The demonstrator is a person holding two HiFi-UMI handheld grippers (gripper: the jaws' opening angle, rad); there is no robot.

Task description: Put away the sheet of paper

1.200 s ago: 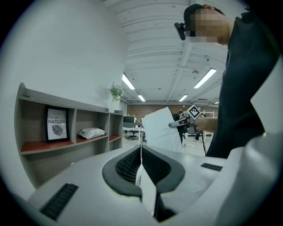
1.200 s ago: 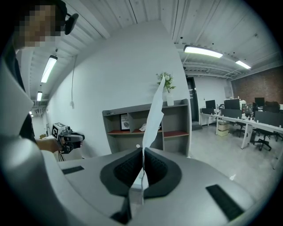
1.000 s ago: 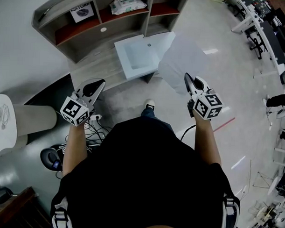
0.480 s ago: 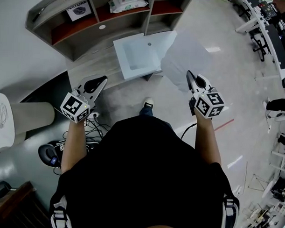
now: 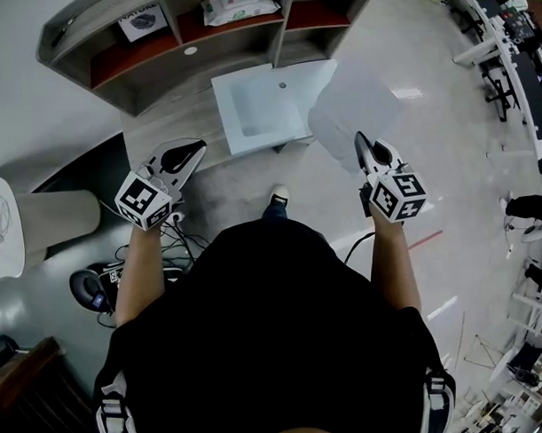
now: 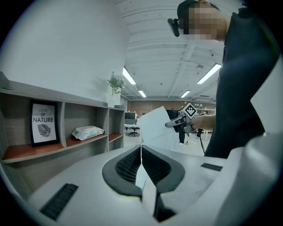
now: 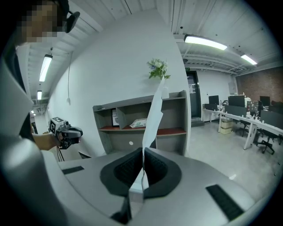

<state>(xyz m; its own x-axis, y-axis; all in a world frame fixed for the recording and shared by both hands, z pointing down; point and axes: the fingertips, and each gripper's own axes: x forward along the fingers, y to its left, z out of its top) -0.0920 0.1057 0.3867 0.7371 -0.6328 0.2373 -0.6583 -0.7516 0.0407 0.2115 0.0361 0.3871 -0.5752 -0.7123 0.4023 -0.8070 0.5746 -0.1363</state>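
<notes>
Right gripper view shows the right tool (image 7: 143, 153) clamped shut on the lower edge of the sheet of paper (image 7: 154, 110), which stands upright in the air before the shelf (image 7: 174, 115), while the left tool (image 6: 141, 152), jaws together and empty, hangs well apart.

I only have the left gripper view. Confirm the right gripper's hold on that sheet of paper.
Observer: The right gripper view shows the right gripper shut on the sheet of paper, at its lower edge.
Operator: Tell me where it could go.
Observer: The head view shows an open white bin in front of the shelf unit, just left of the sheet.
Operator: Place the left gripper.
Observer: Head view: the left gripper is left of the bin, clear of the sheet.
</notes>
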